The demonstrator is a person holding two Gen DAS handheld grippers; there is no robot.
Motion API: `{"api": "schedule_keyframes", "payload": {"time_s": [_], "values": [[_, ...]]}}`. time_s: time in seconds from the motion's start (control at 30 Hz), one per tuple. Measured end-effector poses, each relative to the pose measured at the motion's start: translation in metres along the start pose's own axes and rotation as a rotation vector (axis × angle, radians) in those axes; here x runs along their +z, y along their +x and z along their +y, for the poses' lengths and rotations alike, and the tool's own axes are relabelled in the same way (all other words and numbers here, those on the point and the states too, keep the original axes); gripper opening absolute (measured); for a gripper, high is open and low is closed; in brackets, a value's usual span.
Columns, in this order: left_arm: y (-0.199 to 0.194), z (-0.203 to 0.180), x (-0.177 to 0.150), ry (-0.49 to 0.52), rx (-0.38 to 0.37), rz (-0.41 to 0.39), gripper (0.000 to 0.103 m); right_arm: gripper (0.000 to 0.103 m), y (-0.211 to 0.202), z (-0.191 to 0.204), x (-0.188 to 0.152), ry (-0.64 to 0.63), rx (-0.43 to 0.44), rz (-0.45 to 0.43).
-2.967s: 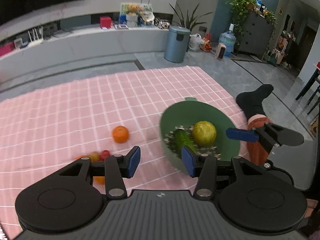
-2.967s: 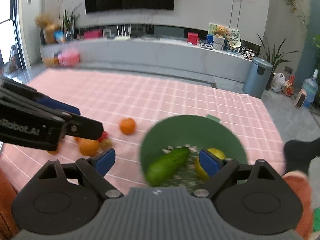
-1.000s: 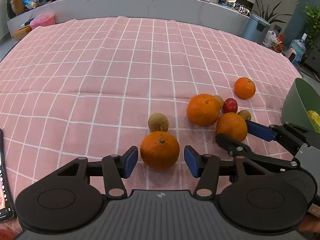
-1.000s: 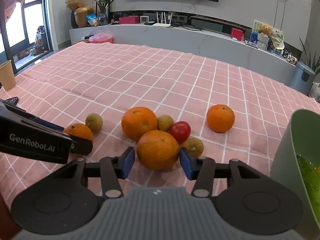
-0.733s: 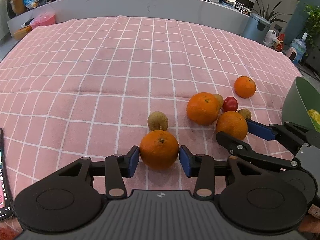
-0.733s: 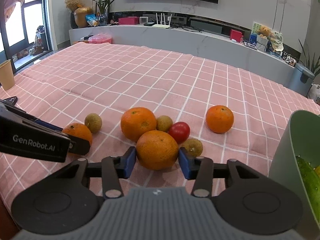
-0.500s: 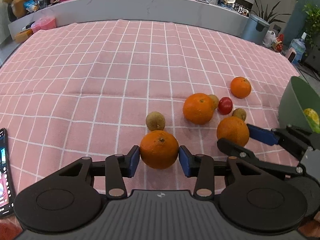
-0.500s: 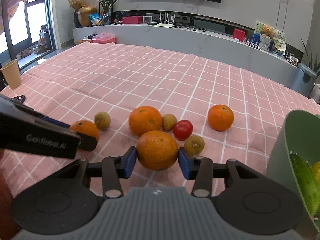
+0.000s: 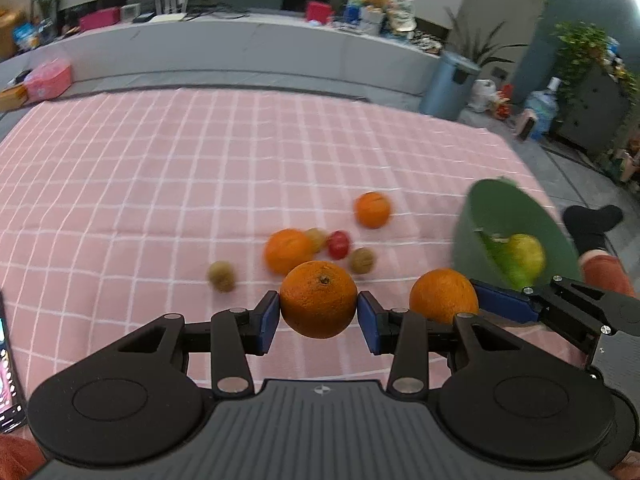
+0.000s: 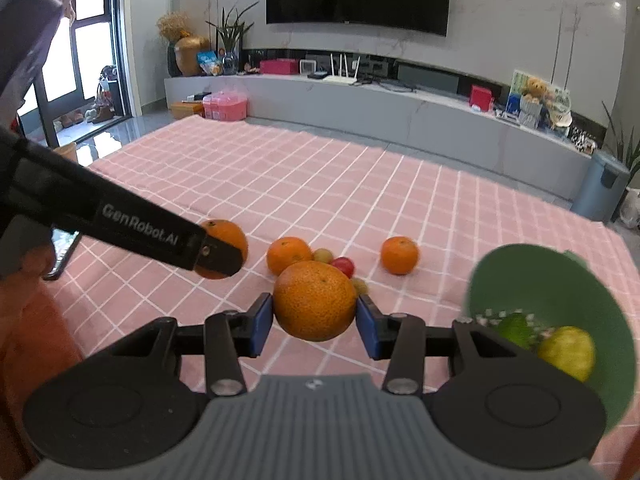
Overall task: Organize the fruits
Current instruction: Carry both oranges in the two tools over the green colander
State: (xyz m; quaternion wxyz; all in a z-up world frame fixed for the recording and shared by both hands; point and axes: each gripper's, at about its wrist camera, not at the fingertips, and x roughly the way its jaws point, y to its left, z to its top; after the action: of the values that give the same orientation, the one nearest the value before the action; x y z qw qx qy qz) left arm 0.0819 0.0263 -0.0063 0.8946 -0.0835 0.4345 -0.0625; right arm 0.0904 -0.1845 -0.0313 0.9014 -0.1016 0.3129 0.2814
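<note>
The left hand-held gripper [image 9: 319,317] is squeezing a big orange [image 9: 318,299] between its two blue pads. The right hand-held gripper [image 10: 315,325] is squeezing another big orange [image 10: 315,300] the same way. Both oranges look lifted up off the pink checked tabletop [image 10: 360,184], so the step in hand seems to be carrying them.

The green bowl [image 10: 560,280] sits just to the right of the right hand-held gripper and a bit ahead. It already has a yellow-green round fruit [image 10: 568,350] and something dark green [image 10: 516,328] inside. In the left view the bowl [image 9: 504,208] is far off to the right, past the right hand-held gripper [image 9: 444,300].

Ahead of both hand-held grippers, more fruit waits on the tabletop: an orange [image 10: 289,255], a small orange [image 10: 399,255], a red tomato [image 10: 343,266] and a few small brown fruits [image 9: 221,276].

I think the next move is to swing each orange to the right, over the bowl, go low, and then let go gently so nothing bounces out. The right one is nearer and should go first, so the two do not bump.
</note>
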Motion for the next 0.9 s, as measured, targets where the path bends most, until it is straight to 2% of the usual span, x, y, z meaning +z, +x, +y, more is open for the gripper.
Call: {"api": "schedule_keyframes", "payload": {"time_s": [0.2, 0.4, 0.53, 0.67, 0.9], "values": [[-0.009, -0.038, 0.012, 0.053, -0.1, -0.014, 0.048, 0.042, -0.04, -0.026, 0.001, -0.012, 0.003, -0.018], [-0.004, -0.086, 0.022, 0.14, -0.226, -0.007, 0.048, 0.042, -0.066, -0.062, 0.002, -0.044, -0.03, 0.016], [0.007, -0.115, 0.027, 0.202, -0.295, 0.019, 0.048, 0.042, -0.071, -0.096, 0.004, -0.018, -0.037, 0.082], [0.024, -0.144, 0.03, 0.278, -0.316, 0.039, 0.048, 0.042, -0.069, -0.124, 0.004, -0.02, -0.055, 0.153], [0.064, -0.169, 0.038, 0.278, -0.357, 0.169, 0.048, 0.042, -0.042, -0.164, 0.002, 0.004, -0.039, 0.3]]}}
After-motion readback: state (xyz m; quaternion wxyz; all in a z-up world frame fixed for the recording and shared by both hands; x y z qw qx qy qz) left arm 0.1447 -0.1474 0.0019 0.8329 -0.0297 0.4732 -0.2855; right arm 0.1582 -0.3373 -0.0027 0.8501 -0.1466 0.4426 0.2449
